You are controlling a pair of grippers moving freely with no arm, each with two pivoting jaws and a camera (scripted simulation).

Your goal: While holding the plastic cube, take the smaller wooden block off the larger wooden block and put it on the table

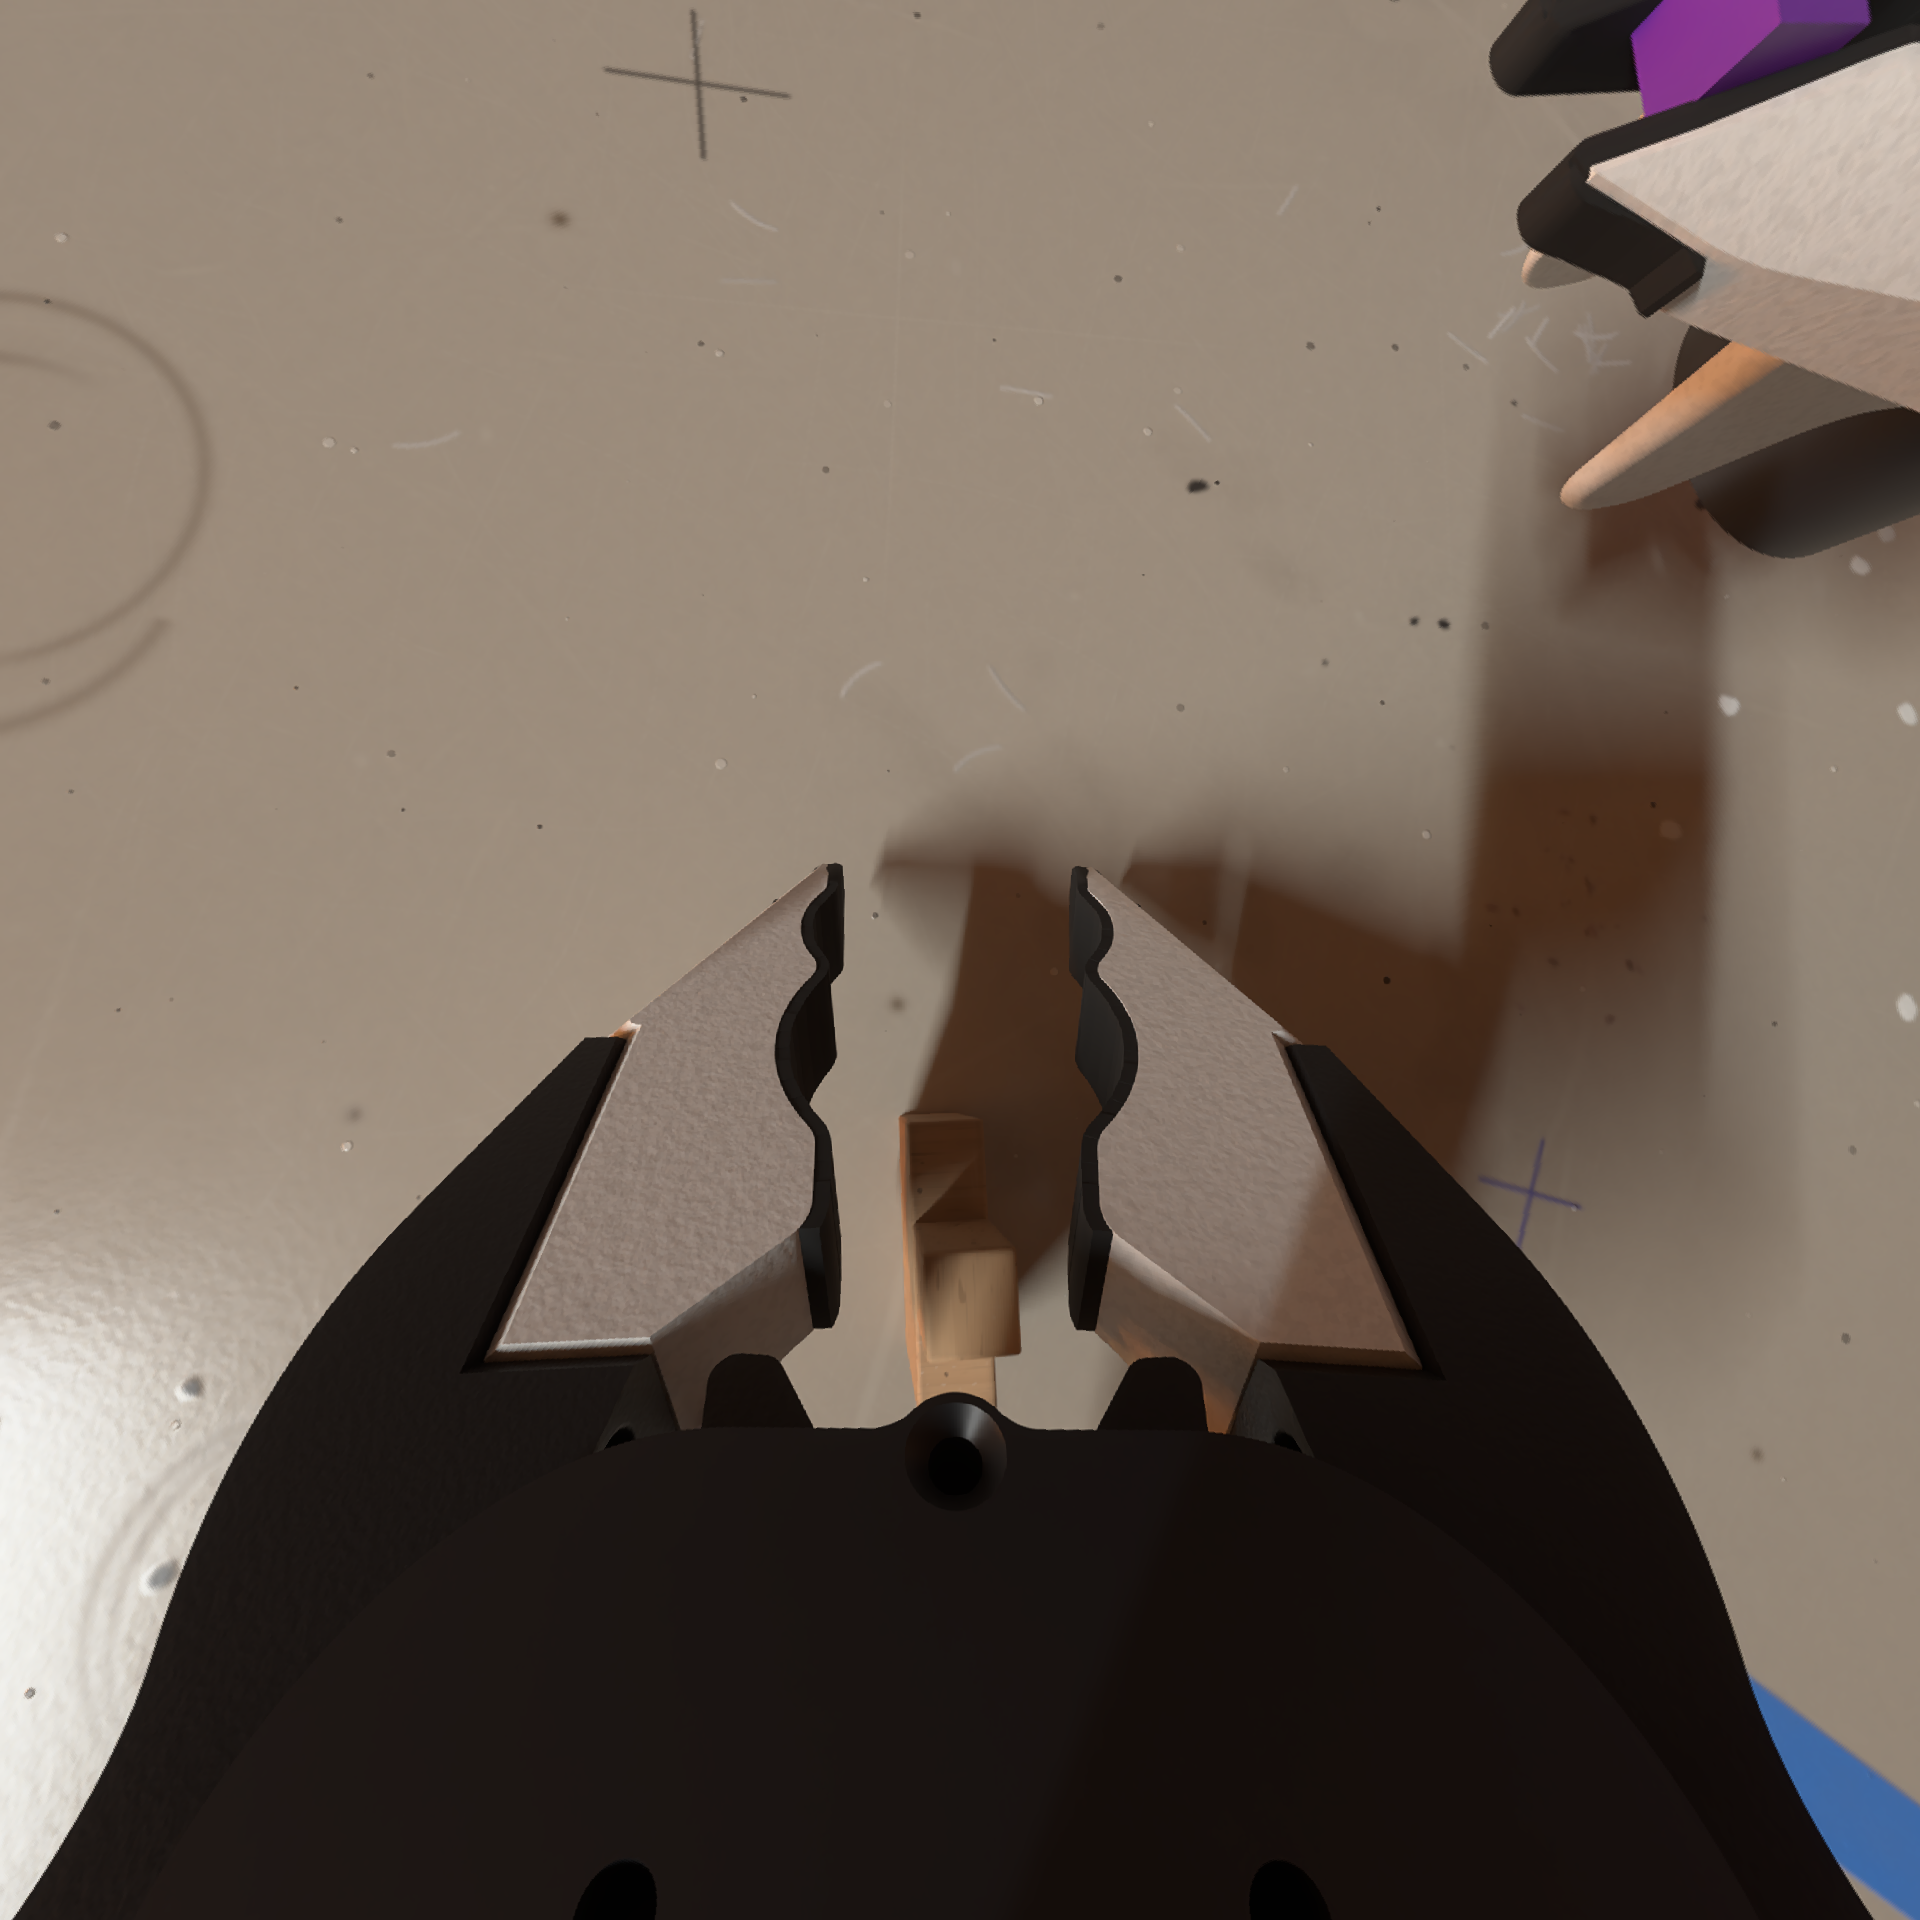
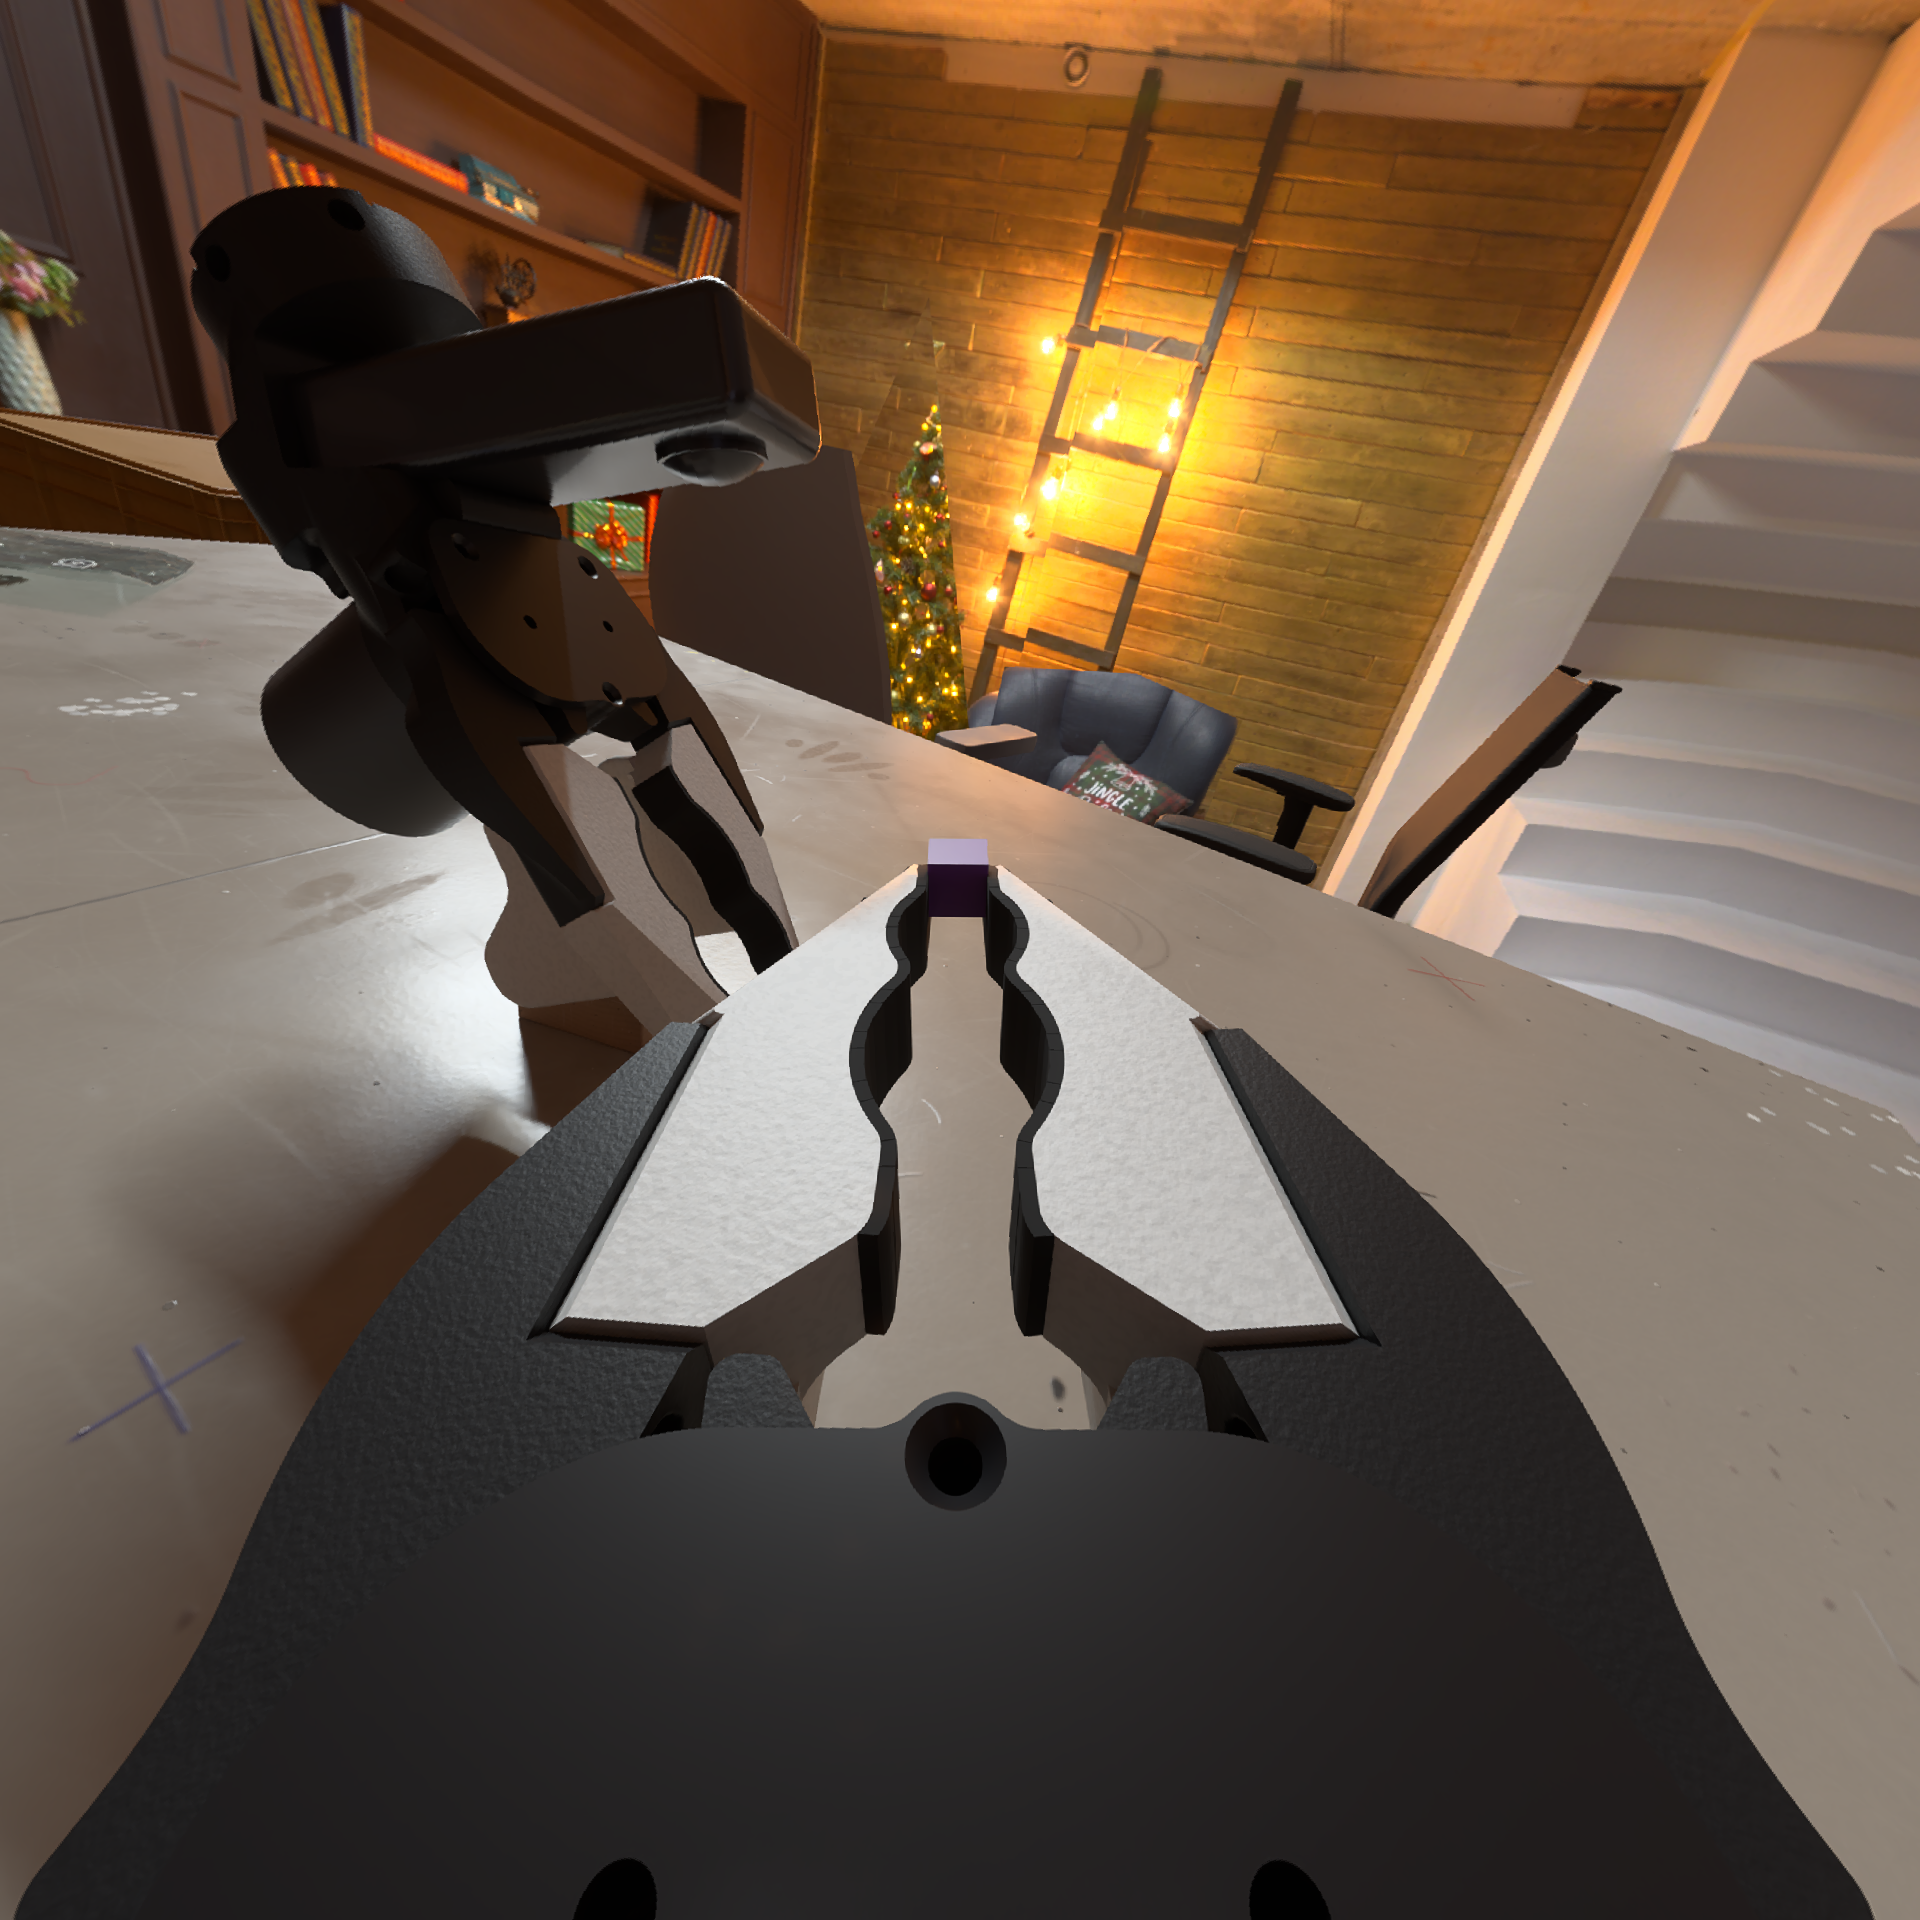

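Two grippers showed: the left gripper (image 1: 956, 894) and the right gripper (image 2: 957, 883). One purple cube (image 2: 957, 879) sat between the right gripper's tips. Two wooden blocks, a larger block (image 1: 940, 1174) and a smaller block (image 1: 971, 1299), lay under the left gripper.

Purple plastic cube (image 2: 957, 878) (lilac top), pale tan wooden blocks (image 1: 958, 1278), speckled beige table (image 1: 416, 520).

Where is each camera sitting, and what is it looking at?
Left wrist view: rides on the left hand-held gripper, looking down at the beige scuffed table; its open fingers frame stacked pale wooden blocks.
Right wrist view: rides on the right hand-held gripper, looking low across the table toward the room; its fingertips pinch the small purple plastic cube.
Shared: both views show the table, the cube and the other gripper.
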